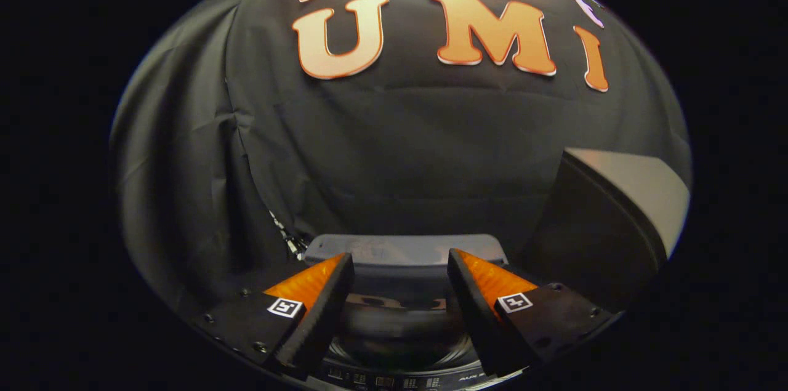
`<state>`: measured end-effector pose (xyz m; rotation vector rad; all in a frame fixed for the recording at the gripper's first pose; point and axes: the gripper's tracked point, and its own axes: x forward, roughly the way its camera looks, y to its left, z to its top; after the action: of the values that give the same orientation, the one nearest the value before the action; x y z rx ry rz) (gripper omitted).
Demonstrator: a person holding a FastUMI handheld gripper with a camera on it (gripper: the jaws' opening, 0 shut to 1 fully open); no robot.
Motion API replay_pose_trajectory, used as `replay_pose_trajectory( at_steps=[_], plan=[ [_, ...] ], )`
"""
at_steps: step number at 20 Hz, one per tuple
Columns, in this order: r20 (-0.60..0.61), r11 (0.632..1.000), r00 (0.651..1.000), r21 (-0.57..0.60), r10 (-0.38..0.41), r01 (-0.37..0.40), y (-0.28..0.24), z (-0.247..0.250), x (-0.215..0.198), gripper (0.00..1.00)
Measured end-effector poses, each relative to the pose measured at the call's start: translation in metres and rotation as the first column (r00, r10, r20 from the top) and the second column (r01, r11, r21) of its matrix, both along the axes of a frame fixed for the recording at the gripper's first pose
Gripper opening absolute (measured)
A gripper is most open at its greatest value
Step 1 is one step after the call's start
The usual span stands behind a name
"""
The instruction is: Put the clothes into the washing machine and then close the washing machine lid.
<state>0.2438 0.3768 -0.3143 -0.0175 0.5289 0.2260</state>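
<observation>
The washing machine (403, 252) sits low, right under and ahead of my fingers. Its grey back edge runs across between the fingertips. A dark glossy curved surface (394, 323), which looks like the lid or the tub opening, lies between the fingers and reflects the wall. I cannot tell whether the lid is down. A strip of control buttons (381, 381) runs along the machine's near edge below the fingers. My gripper (400, 257) hovers above the machine, open, with nothing held between its fingers.
A large dark box with a pale grey top (615, 194) stands close beside the machine, right of the right finger. The black cloth wall (394, 151) hangs just behind the machine, and a second draped cloth panel (178, 181) closes off the left.
</observation>
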Motion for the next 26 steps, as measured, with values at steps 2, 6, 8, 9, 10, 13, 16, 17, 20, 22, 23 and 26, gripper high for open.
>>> replay_pose_trajectory(
  at_steps=[2,6,8,9,10,13,16,17,20,22,23,26],
  plan=[
    [-0.081,1.000,0.997,-0.007,-0.008,0.008,-0.006,-0.034,-0.009,0.98],
    [-0.196,1.000,0.981,0.000,-0.012,0.012,-0.006,-0.085,-0.032,0.98],
    [-0.217,1.000,0.976,-0.011,-0.006,0.004,-0.007,-0.092,-0.035,0.99],
    [-0.230,1.000,0.973,-0.015,-0.003,0.000,-0.008,-0.096,-0.036,0.98],
    [-0.242,1.000,0.970,-0.018,0.000,-0.005,-0.010,-0.099,-0.038,0.98],
    [-0.232,1.000,0.973,-0.007,0.007,-0.009,-0.010,-0.085,-0.037,0.99],
    [-0.156,0.999,0.988,0.024,0.025,-0.021,-0.012,-0.039,-0.035,0.99],
    [-0.120,0.999,0.992,0.025,0.034,-0.031,-0.013,-0.019,-0.033,0.99],
    [-0.007,0.997,0.997,0.006,0.075,-0.075,-0.022,0.050,-0.038,0.99],
    [0.080,0.997,0.994,0.020,0.075,-0.077,-0.034,0.105,-0.040,0.99],
    [0.123,0.997,0.990,0.036,0.070,-0.075,-0.043,0.129,-0.041,0.98],
    [0.239,0.998,0.969,0.020,0.056,-0.062,-0.097,0.203,-0.056,0.98]
  ],
)
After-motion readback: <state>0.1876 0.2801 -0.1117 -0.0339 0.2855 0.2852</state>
